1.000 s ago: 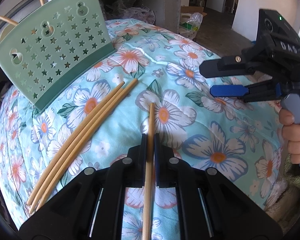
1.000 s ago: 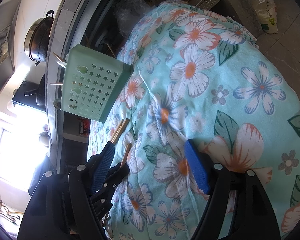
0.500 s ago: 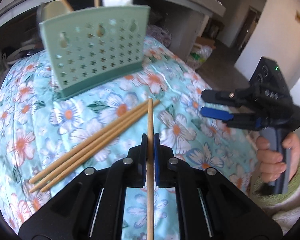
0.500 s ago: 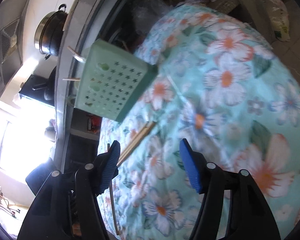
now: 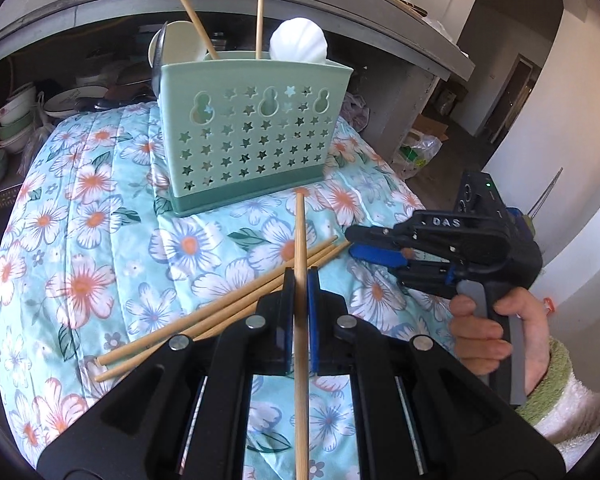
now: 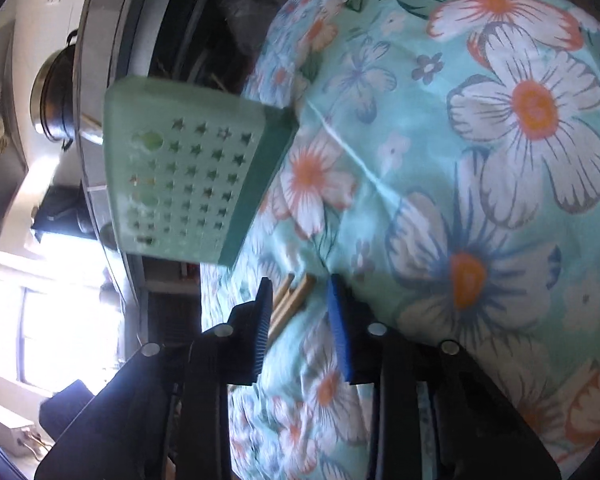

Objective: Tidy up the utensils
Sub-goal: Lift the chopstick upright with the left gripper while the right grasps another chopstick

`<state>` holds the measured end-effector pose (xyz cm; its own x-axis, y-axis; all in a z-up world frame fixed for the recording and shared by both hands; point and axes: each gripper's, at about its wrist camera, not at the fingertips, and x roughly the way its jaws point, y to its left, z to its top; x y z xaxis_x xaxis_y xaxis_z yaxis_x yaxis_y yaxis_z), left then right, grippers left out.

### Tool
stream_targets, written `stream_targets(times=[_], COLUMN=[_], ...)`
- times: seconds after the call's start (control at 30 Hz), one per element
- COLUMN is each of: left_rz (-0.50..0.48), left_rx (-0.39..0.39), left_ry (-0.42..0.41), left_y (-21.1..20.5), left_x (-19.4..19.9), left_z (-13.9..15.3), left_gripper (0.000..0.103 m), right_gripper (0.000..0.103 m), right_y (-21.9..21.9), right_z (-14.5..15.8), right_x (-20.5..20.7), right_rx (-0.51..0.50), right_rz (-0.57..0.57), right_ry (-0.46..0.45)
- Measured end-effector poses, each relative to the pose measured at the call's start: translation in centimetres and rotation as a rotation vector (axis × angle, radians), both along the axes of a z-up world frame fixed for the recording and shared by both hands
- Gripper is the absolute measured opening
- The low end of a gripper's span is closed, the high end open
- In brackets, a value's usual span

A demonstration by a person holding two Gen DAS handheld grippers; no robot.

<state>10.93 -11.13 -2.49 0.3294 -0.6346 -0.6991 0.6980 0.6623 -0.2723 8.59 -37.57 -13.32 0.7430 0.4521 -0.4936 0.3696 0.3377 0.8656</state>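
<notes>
Your left gripper (image 5: 299,280) pinches one chopstick (image 5: 300,240), its tip just in front of the green holder (image 5: 252,132). Your right gripper (image 6: 300,300) is closing around the ends of the loose chopsticks (image 6: 290,300) on the floral cloth (image 6: 480,160), pads not yet pressing, below the holder.

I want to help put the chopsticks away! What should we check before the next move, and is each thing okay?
1. Left gripper holds one chopstick tightly: ok.
2. Green holder stands upright on the flowery cloth: ok.
3. Room left in the holder among its spoons and sticks: cannot tell.
4. Loose chopsticks lie together on the cloth: ok.
5. Right gripper grips their ends: not ok, its jaws are closing around them but not yet pressing.
</notes>
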Motion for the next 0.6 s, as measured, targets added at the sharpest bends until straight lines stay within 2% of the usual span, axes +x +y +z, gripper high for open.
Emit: stream_targets(times=[0.07, 0.2, 0.33, 0.4, 0.43, 0.47, 0.53, 0.6], left_rz=[0.003, 0.006, 0.007, 0.004, 0.002, 0.0, -0.003, -0.005], left_rx=[0.0, 0.003, 0.005, 0.005, 0.005, 0.005, 0.003, 0.0], left_ry=[0.001, 0.001, -0.001, -0.002, -0.002, -0.003, -0.005, -0.007], left_y=[0.4, 0.4, 0.4, 0.2, 0.1, 0.1, -0.1, -0.2], left_x=[0.0, 0.0, -0.1, -0.1, -0.1, -0.2, -0.2, -0.2], left_z=[0.0, 0.0, 0.0, 0.0, 0.0, 0.0, 0.1, 0.1], left_gripper=[0.005, 0.005, 0.005, 0.005, 0.005, 0.005, 0.005, 0.005], right_gripper=[0.01, 0.009, 0.009, 0.012, 0.02, 0.038, 0.053, 0.055], right_y=[0.0, -0.7, -3.1, -4.2, -4.6, -4.7, -4.6, -4.4], right_z=[-0.1, 0.3, 1.4, 2.1, 2.4, 2.6, 3.2, 3.3], right_x=[0.3, -1.2, -4.1, -5.1, -5.5, -5.8, -6.6, -7.5], right_rx=[-0.007, -0.009, -0.01, -0.027, -0.03, -0.035, -0.077, -0.105], right_rz=[-0.012, -0.07, -0.196, -0.24, -0.246, -0.256, -0.265, -0.27], right_ry=[0.002, -0.022, -0.076, -0.098, -0.102, -0.103, -0.095, -0.074])
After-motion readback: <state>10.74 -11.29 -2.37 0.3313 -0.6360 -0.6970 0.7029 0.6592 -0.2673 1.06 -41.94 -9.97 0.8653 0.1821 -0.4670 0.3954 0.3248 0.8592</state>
